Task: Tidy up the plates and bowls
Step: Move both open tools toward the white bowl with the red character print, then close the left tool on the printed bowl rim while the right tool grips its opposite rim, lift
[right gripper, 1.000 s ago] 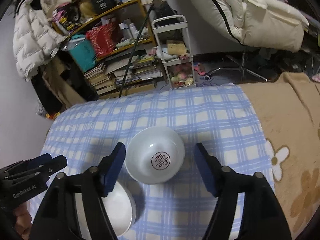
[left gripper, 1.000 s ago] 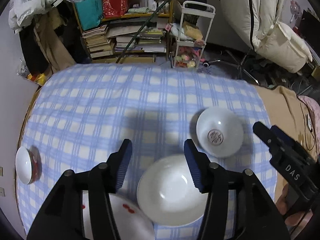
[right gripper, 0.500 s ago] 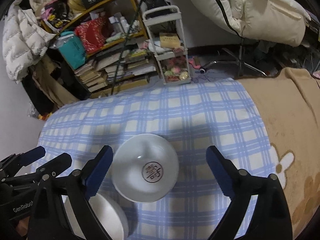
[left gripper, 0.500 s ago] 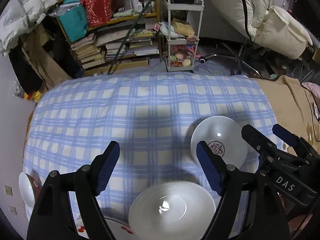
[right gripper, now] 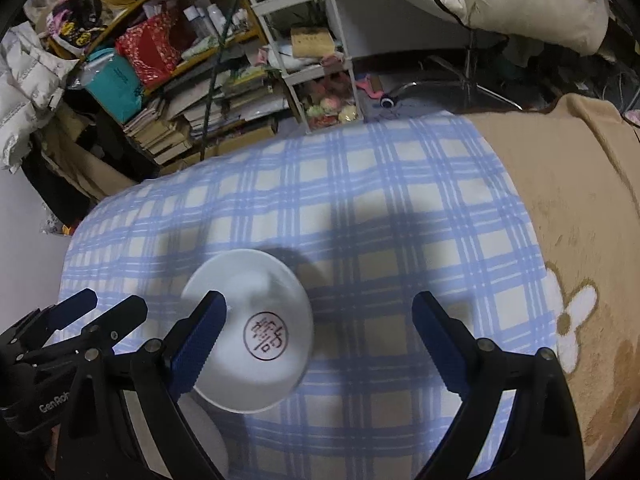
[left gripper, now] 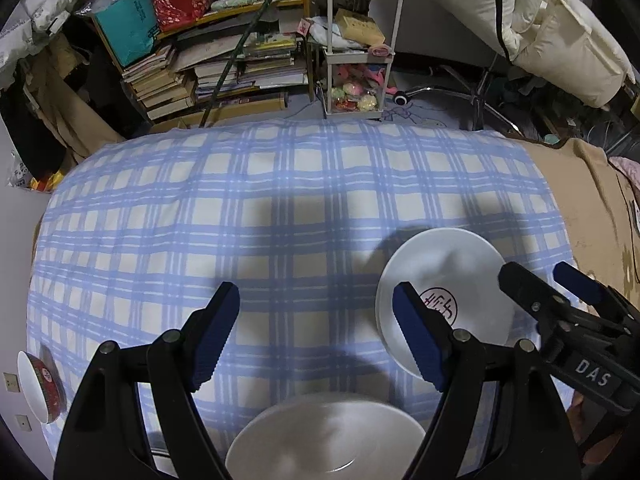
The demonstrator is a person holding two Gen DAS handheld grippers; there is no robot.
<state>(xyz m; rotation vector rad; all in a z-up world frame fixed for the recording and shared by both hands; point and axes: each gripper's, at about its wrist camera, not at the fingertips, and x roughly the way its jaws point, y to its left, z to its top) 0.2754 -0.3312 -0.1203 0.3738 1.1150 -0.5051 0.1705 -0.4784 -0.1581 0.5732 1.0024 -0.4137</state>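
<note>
Three pieces of crockery show up in the left wrist view, all sitting on a bed covered with a blue checked sheet (left gripper: 304, 208). Way over at the left edge of the bed there's a small bowl with a red patterned band (left gripper: 38, 386), tipped so it looks like it's on its side. Moving right, the left tongs (left gripper: 316, 334) hang above the sheet spread wide, with nothing between the blue pads. Right under them, at the near edge of the bed, sits a plain white bowl (left gripper: 324, 436), a bit blurry. Further right is a white bowl with a red round character mark (left gripper: 444, 280) in its bottom, resting upright on the sheet toward the right side of the bed; the left tongs' right pad overlaps its near rim in the picture, but I can't tell if they actually touch. Just past that, the right tongs (left gripper: 548, 280) poke in from the right.

In the right wrist view the right tongs (right gripper: 320, 336) are also opened wide and holding nothing, with the marked bowl just inside their left pad. Off the right edge of the sheet there's a tan blanket with a flower print (right gripper: 576, 240).
</note>
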